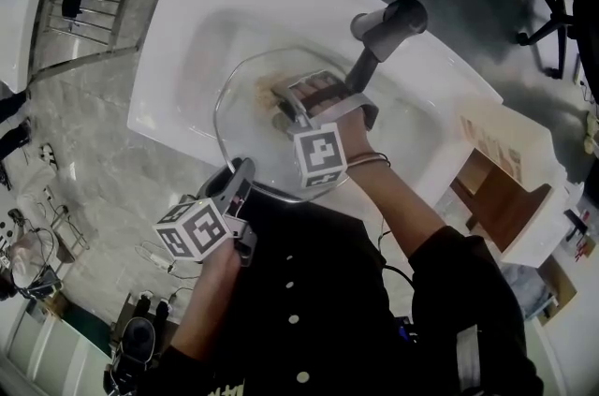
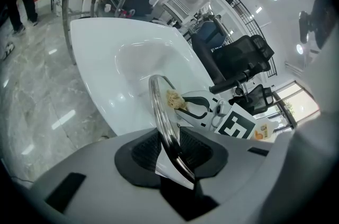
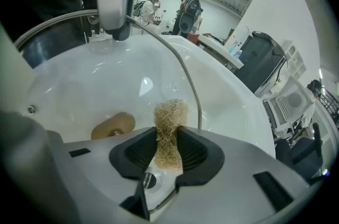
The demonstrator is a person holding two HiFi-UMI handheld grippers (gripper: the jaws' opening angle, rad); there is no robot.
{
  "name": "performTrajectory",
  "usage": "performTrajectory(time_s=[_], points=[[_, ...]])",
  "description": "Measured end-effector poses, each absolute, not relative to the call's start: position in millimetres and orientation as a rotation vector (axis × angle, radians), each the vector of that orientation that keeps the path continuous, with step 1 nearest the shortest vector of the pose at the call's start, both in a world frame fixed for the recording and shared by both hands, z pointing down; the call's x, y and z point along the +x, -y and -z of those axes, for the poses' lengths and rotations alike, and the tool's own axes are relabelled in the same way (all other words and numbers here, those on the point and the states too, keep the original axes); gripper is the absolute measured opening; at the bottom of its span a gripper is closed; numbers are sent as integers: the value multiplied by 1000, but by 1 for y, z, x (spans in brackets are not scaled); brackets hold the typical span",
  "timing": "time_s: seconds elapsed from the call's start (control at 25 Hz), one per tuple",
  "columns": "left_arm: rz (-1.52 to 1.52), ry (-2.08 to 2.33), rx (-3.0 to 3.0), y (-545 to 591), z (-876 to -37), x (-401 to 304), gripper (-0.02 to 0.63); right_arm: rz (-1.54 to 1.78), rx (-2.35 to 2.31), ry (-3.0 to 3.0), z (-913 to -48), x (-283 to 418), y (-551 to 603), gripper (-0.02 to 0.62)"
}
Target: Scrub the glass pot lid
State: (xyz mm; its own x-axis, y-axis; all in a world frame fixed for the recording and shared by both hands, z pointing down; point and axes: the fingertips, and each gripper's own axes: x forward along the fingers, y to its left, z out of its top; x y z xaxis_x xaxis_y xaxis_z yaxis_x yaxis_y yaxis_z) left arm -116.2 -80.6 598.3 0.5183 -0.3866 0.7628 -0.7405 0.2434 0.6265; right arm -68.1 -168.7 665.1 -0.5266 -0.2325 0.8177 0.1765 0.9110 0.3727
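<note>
The glass pot lid (image 1: 245, 109) stands on edge over the basin of the white sink (image 1: 187, 29), close to its near edge. The left gripper (image 1: 240, 174) is clenched on the lid's metal rim, while the right gripper (image 1: 292, 109) grasps a fibrous scrub pad (image 3: 169, 122) against the glass, below the faucet (image 1: 388, 22) at the sink's far side. Good scrubbing here likely means a firm rim grip, the pad pressed flat, and overlapping strokes worked out to the edge without levering the glass.
</note>
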Motion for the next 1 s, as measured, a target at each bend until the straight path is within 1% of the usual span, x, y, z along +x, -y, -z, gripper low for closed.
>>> performTrajectory(time_s=[0.44, 1.0], points=[[-301, 1078, 1378, 82, -598, -115, 127, 404, -54, 1978, -675, -7, 134, 129], [-280, 1073, 1379, 80, -597, -115, 124, 308, -264, 1839, -663, 54, 85, 129]])
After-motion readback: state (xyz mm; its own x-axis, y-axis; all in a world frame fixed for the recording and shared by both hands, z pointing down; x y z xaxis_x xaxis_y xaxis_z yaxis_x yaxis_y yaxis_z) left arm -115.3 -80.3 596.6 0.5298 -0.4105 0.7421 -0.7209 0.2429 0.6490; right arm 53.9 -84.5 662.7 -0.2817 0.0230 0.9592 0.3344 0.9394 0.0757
